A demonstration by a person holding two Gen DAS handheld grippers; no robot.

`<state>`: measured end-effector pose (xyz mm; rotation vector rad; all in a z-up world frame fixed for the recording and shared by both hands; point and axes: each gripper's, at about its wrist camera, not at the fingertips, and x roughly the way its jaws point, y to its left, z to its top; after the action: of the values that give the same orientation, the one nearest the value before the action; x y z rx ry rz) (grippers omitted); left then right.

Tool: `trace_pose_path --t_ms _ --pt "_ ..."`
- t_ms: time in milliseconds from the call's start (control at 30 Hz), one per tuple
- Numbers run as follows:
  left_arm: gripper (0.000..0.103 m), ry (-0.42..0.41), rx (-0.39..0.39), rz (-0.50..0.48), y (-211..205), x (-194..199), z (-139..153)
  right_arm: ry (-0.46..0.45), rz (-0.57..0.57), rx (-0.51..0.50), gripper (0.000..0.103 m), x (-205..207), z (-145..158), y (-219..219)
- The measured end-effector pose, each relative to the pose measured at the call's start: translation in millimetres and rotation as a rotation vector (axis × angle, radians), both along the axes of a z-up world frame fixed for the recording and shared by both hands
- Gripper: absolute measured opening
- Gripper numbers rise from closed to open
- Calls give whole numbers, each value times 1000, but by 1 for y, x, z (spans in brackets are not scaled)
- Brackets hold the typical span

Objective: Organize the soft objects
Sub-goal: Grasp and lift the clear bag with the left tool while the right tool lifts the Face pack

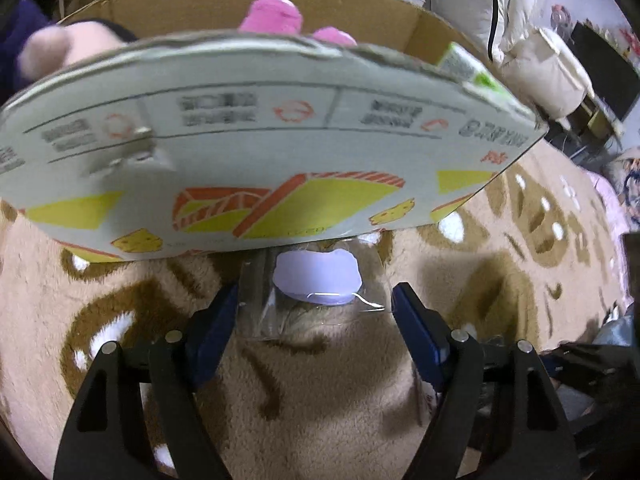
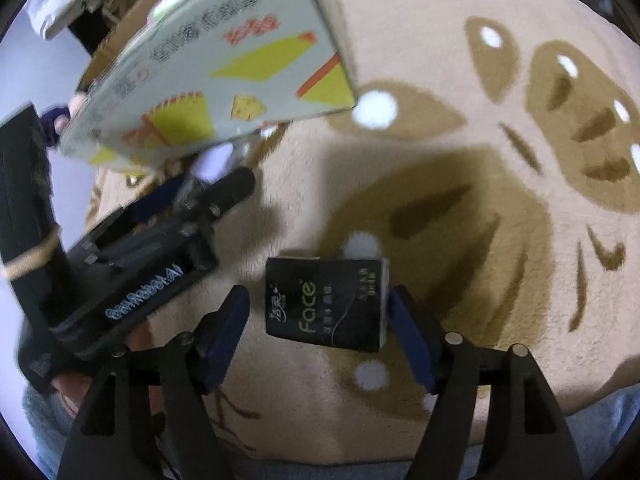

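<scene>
Left gripper (image 1: 316, 304) is barely pinching a clear plastic packet with a lilac pad (image 1: 318, 280) right under the printed cardboard box (image 1: 280, 128), so the slippery film could snag its wall and drop, while the right gripper (image 2: 318, 312) hangs spread around a black "Face" tissue pack (image 2: 326, 304) on the beige plush rug (image 2: 460, 208).

Printed black text on grey cardboard box wall (image 1: 256, 136): blurred, unreadable. Bright pink plush toy (image 1: 274, 14) inside box: lower part hidden behind wall. Pale lilac piece in clear plastic wrap (image 1: 318, 278): top hidden under box. Blurred left hand-held gripper (image 2: 208, 188) in right wrist view: fingertips indistinct.
</scene>
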<state>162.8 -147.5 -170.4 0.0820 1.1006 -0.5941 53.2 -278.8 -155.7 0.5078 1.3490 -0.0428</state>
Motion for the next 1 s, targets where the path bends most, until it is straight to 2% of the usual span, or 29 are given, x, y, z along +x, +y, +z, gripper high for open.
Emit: trace_pose_path --t_ms 67,133,200,300,433,833,1000 --pt "77 0 0 15 7 -2 2 44 31 -30 76 3 -8 8" --pt "77 -7 10 33 12 -2 4 50 56 -65 76 5 -9 14" --pt "77 -12 13 49 18 -4 7 35 62 -85 69 5 -6 17" --pt "77 -28 6 75 29 -7 15 12 57 -87 68 2 -2 16" --pt "77 -100 29 109 47 -15 31 -31 32 -81 68 -3 10 4" --pt "77 -286 53 179 79 -57 85 -391 -29 -178 68 -18 78 0" --pt "77 -409 45 203 87 -83 119 -517 -35 -221 68 -23 111 -7"
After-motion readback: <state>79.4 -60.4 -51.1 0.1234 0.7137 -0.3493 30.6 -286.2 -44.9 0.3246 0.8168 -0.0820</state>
